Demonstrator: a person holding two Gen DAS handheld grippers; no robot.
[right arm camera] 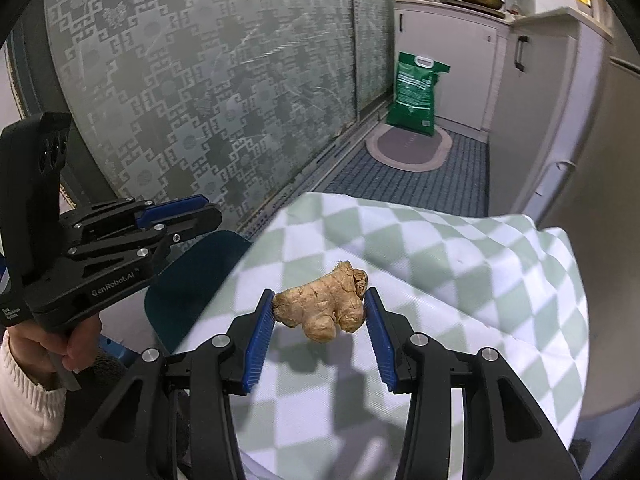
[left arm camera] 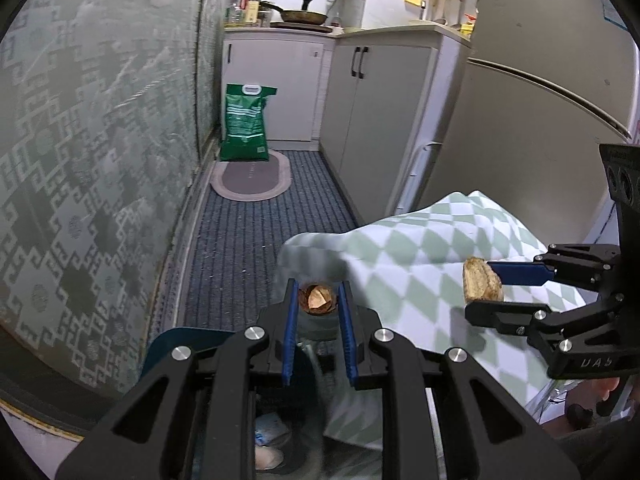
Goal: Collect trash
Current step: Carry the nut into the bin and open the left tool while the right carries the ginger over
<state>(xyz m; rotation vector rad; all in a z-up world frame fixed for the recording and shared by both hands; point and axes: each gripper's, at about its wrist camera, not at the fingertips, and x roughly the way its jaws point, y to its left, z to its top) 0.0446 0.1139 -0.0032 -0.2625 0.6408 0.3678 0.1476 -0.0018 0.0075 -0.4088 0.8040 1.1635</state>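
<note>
My left gripper [left arm camera: 319,300] is shut on a small brown nut shell [left arm camera: 318,300], held past the near-left edge of the table with the green-and-white checked cloth [left arm camera: 424,248]. My right gripper [right arm camera: 320,309] is shut on a knobbly piece of ginger [right arm camera: 324,304] and holds it a little above the cloth [right arm camera: 420,272]. The ginger also shows in the left wrist view [left arm camera: 482,280] at the right, between the right gripper's blue pads [left arm camera: 520,273]. The left gripper shows in the right wrist view [right arm camera: 200,216] at the left; its load is hidden there.
A dark blue chair back [right arm camera: 192,284] stands at the table's left edge. A patterned frosted sliding door [left arm camera: 92,152] runs along the left. A green sack [left arm camera: 245,122] and oval mat [left arm camera: 252,178] lie at the far end. White cabinets [left arm camera: 372,112] and a fridge [left arm camera: 540,92] line the right.
</note>
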